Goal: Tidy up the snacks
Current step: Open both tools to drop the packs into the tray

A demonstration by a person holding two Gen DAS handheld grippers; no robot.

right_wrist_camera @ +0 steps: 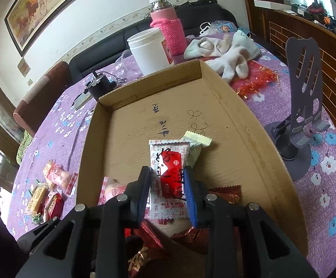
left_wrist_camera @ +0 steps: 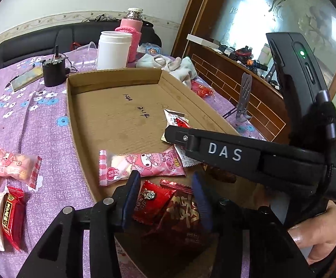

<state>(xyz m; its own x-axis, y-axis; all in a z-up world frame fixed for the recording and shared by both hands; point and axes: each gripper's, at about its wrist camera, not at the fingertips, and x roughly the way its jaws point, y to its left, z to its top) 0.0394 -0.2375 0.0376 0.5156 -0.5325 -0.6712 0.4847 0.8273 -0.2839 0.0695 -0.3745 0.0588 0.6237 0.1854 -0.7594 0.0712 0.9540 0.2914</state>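
A shallow cardboard tray (left_wrist_camera: 112,115) (right_wrist_camera: 232,125) lies on the purple flowered cloth. In it lie a pink cartoon snack packet (left_wrist_camera: 142,164), red packets (left_wrist_camera: 154,199) and a white-and-red packet (right_wrist_camera: 169,173). My left gripper (left_wrist_camera: 165,180) is open above the red packets at the tray's near end, holding nothing. My right gripper (right_wrist_camera: 168,176) has its blue pads either side of the white-and-red packet over the tray, with small gaps showing; its arm (left_wrist_camera: 225,153) crosses the left wrist view. Loose snacks lie on the cloth left of the tray (left_wrist_camera: 10,169) (right_wrist_camera: 52,185).
Behind the tray stand a white jar (left_wrist_camera: 113,49) (right_wrist_camera: 150,51), a pink-sleeved flask (left_wrist_camera: 132,30) (right_wrist_camera: 165,25) and a black device (left_wrist_camera: 53,70). White socks (right_wrist_camera: 223,51) and red wrapping (right_wrist_camera: 255,81) lie at the back right. A grey phone stand (right_wrist_camera: 304,106) stands right.
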